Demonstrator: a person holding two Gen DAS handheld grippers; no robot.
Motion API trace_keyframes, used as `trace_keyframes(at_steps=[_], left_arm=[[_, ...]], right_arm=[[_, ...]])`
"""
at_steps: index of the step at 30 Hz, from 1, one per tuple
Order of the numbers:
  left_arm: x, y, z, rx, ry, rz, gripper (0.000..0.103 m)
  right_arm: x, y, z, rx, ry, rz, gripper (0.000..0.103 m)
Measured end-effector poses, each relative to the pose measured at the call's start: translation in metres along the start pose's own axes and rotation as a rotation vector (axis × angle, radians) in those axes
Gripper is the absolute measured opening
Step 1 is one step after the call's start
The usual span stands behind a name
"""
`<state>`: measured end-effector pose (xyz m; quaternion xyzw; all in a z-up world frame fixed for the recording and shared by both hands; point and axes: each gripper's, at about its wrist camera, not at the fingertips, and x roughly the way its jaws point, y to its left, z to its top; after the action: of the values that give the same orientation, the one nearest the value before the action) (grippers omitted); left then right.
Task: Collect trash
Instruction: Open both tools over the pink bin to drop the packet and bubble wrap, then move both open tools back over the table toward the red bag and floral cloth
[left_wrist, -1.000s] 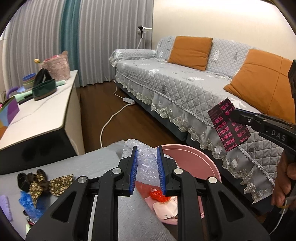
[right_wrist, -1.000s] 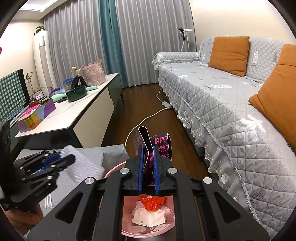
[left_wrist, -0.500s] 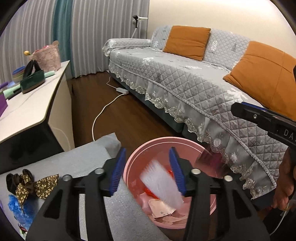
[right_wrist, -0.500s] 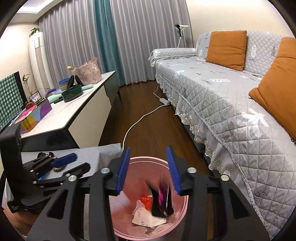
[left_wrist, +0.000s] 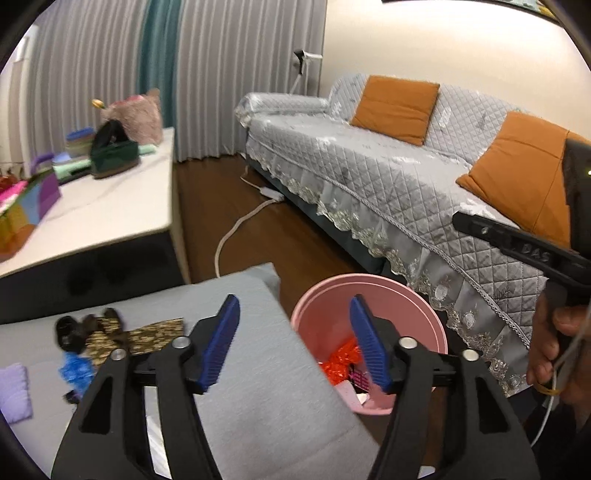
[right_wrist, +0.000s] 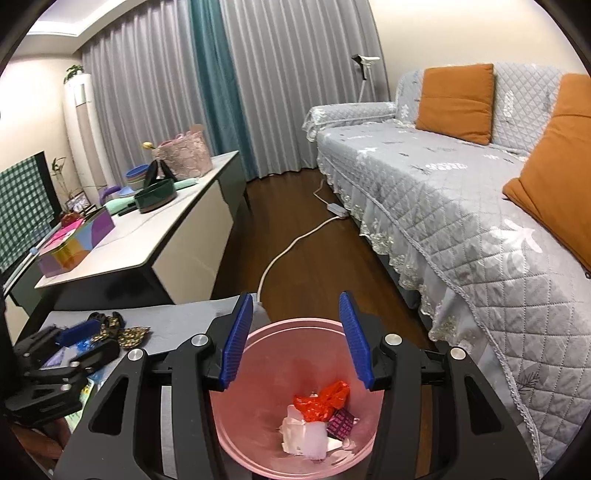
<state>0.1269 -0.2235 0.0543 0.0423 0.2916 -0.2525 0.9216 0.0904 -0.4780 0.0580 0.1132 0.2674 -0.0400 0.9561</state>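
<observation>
The sofa (right_wrist: 461, 206) is running along the right of the room, and the white cabinet (right_wrist: 147, 236) is lining the left wall with boxes and baskets that are nothing to do with the tidying. Nearer the cameras, the grey-covered desk (left_wrist: 258, 369) is carrying what is left to sort. The pink bin (right_wrist: 295, 369) is standing on the floor just beside the desk's corner, probably so that each piece can be carried across the edge and dropped straight in.

The right tool (right_wrist: 297, 339) is hanging directly over the bin's mouth. Its jaws are opening, with nothing between the blue pads, only the bin below. That placement looks like a release position.

The left tool (left_wrist: 295, 339) is pointing across the desk's corner towards the bin. Its jaws are opening wide and are likewise empty; one pad is lying over the desk, the other over the bin.

Inside the bin the trash is piling at the bottom: white foam wrap (right_wrist: 306, 435), an orange-red wrapper (right_wrist: 325, 400), and a small dark pink-printed packet (right_wrist: 341, 422) touching both.

On the desk, a leopard-print bow (left_wrist: 110, 332) and a crumpled blue scrap (left_wrist: 75, 371) are lying close together. In my judgement the scrap is the next candidate, while the bow seems a keepsake.
</observation>
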Motion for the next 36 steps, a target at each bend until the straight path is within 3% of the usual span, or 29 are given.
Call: trace_keyframes(at_steps=[8,17,19,29,32,36], left_arm=[[-0.069,0.041,-0.007,-0.028,-0.070,0.088,0.068],[-0.126,0.116,-0.022,-0.066,-0.092,0.224,0.069],[-0.135,0.139,-0.029,-0.102,-0.099,0.260,0.073],[-0.149,0.220,-0.070,-0.231,-0.078,0.394,0.074],[-0.154,0.247,-0.082,-0.266,-0.075,0.420,0.074],[-0.155,0.274,-0.097,-0.275,-0.061,0.473,0.074]], right_arm=[[-0.004,0.054,-0.012,-0.039,0.014,0.108,0.050],[-0.010,0.125,-0.026,-0.134,0.004,0.210,0.050],[-0.007,0.136,-0.030,-0.137,0.012,0.234,0.050],[0.022,0.188,-0.048,-0.136,0.054,0.336,0.049],[0.035,0.205,-0.052,-0.143,0.051,0.357,0.039],[0.056,0.231,-0.058,-0.153,0.074,0.396,0.039]])
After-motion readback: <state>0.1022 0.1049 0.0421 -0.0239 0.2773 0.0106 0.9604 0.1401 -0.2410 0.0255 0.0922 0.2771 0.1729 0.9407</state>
